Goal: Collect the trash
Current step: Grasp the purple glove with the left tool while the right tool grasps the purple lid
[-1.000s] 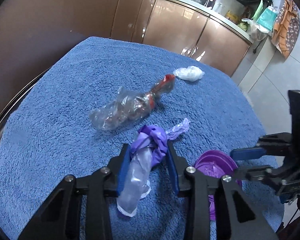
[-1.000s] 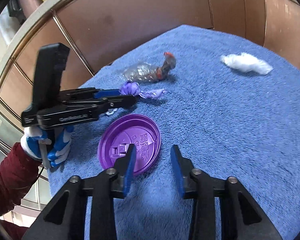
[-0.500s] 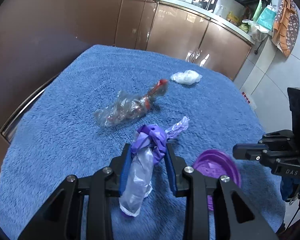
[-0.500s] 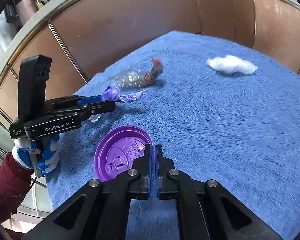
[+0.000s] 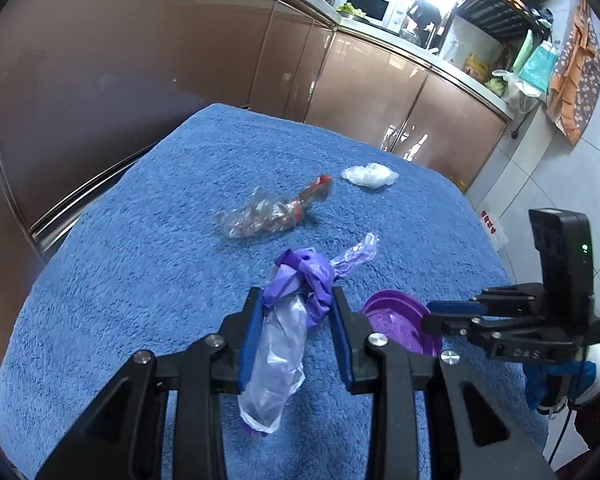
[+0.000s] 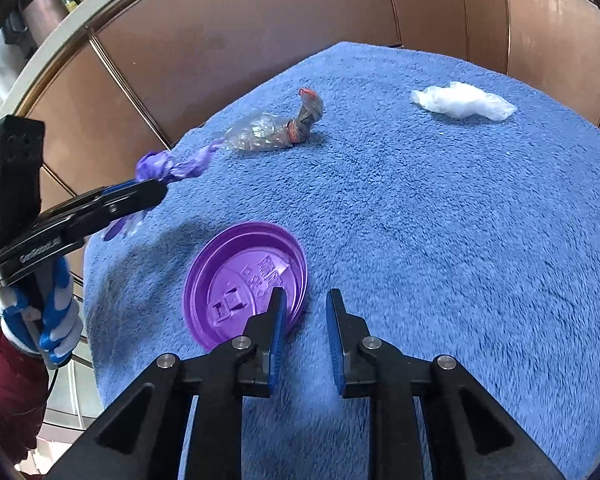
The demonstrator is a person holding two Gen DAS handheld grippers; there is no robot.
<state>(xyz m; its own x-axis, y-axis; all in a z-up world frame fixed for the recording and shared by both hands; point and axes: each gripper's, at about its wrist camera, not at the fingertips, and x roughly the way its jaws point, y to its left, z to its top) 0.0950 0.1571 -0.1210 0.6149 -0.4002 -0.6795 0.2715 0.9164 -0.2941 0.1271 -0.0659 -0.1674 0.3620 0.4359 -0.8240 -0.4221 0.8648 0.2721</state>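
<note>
My left gripper (image 5: 296, 312) is shut on a purple and clear plastic wrapper (image 5: 288, 320) and holds it above the blue towel (image 5: 160, 240); the wrapper also shows in the right wrist view (image 6: 168, 166). My right gripper (image 6: 306, 312) is open and empty, its left finger over the right rim of a purple cup lid (image 6: 244, 280) that lies flat on the towel. The lid also shows in the left wrist view (image 5: 396, 324). A crushed clear bottle with a red cap (image 6: 276, 132) and a white crumpled wad (image 6: 460, 102) lie farther back.
The blue towel (image 6: 460, 240) covers a small table beside brown cabinet doors (image 5: 140, 80). A tiled floor (image 5: 560, 184) lies off the right edge. A kitchen counter with a microwave (image 5: 374, 4) stands behind.
My right gripper shut at the lid's rim half a second ago and has opened again; the lid stays on the towel. My left gripper has lifted the wrapper higher.
</note>
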